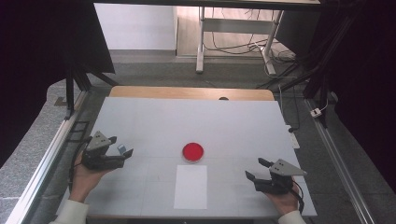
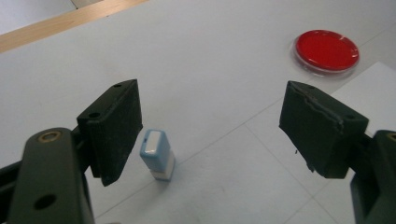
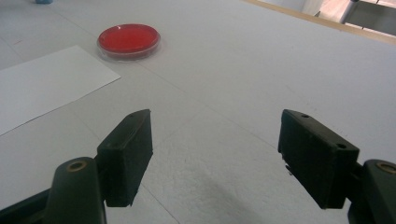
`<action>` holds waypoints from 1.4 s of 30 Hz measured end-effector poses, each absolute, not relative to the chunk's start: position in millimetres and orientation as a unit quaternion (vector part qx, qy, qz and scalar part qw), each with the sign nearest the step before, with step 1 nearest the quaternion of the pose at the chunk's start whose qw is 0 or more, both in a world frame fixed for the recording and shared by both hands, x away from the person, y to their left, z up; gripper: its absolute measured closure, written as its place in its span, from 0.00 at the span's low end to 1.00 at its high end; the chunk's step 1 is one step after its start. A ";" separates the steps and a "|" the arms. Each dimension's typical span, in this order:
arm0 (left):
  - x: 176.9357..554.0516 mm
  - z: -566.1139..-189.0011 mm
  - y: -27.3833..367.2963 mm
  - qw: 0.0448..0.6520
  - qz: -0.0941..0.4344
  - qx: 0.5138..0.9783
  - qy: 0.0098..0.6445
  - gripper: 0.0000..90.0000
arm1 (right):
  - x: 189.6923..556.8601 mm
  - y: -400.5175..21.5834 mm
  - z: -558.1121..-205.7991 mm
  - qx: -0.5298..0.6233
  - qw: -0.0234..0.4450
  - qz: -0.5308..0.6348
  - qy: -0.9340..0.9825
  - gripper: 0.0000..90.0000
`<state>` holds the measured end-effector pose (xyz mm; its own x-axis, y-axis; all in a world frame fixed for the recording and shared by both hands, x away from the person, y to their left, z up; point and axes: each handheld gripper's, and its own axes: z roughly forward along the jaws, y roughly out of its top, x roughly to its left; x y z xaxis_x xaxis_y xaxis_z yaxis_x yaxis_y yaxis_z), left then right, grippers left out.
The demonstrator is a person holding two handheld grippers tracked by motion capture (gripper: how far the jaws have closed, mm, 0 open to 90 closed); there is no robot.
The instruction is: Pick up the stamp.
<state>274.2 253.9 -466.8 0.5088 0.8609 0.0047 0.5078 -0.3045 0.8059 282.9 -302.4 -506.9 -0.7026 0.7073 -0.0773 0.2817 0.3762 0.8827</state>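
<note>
- The left gripper (image 2: 210,135) is gaping wide, its jaws bracketing but not touching the small blue stamp (image 2: 158,154).
- The stamp is standing upright at the table's left side.
- The right gripper (image 3: 215,154) is gaping wide, holding nothing.

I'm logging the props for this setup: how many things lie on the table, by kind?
Red round dish: 1
White paper sheet: 1
Small light-blue stamp-like block, standing by the left tongs: 1
Total: 3
</note>
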 end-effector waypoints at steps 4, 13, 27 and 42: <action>287.5 -472.3 258.5 0.381 0.224 0.774 0.454 0.25 | 283.2 -303.1 -507.1 0.311 0.229 0.465 0.797 0.29; 305.1 -485.2 271.0 0.356 0.223 0.783 0.458 0.27 | 283.6 -302.0 -507.2 0.304 0.232 0.459 0.802 0.29; 312.4 -501.2 263.0 0.325 0.213 0.808 0.443 0.36 | 282.4 -305.3 -509.0 0.308 0.231 0.454 0.804 0.29; 313.1 -513.7 272.6 0.317 0.200 0.816 0.441 0.54 | 282.6 -306.5 -509.4 0.307 0.233 0.451 0.805 0.30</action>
